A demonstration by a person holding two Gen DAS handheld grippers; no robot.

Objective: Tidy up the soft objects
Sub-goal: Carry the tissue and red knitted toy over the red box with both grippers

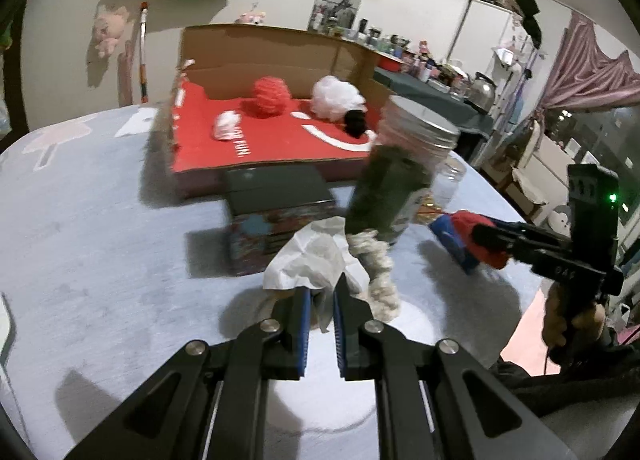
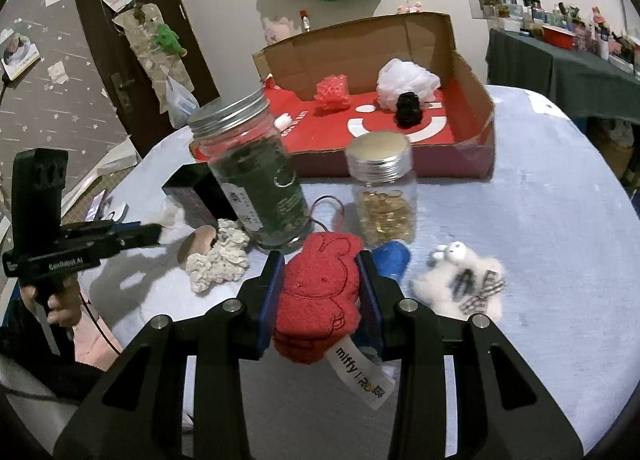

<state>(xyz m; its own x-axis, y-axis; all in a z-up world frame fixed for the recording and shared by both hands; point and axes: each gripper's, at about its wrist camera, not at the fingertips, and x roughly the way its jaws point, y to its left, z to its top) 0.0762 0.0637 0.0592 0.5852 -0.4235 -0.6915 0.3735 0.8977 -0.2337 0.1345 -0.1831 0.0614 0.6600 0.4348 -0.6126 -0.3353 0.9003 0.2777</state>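
Observation:
My right gripper [image 2: 320, 260] is shut on a red plush rabbit [image 2: 320, 292] with a white label, held just above the table; it also shows in the left wrist view [image 1: 480, 240]. My left gripper [image 1: 320, 296] is shut on a crumpled white tissue [image 1: 312, 256], beside a beige knitted toy [image 1: 380, 280]. The open cardboard box [image 2: 472, 72] with a red floor holds a red mesh ball [image 2: 332, 92], a white mesh puff [image 2: 404, 80], a black soft item [image 2: 408, 108] and a small white item [image 1: 226, 126]. A fluffy white toy [image 2: 460, 280] lies right of my right gripper.
A jar of dark green leaves [image 2: 256, 180] and a jar of gold pieces [image 2: 382, 196] stand in front of the box. A dark patterned box [image 1: 276, 216] sits by the tissue. A blue item [image 2: 394, 256] lies behind the rabbit. The round table has a pale blue cloth [image 2: 540, 220].

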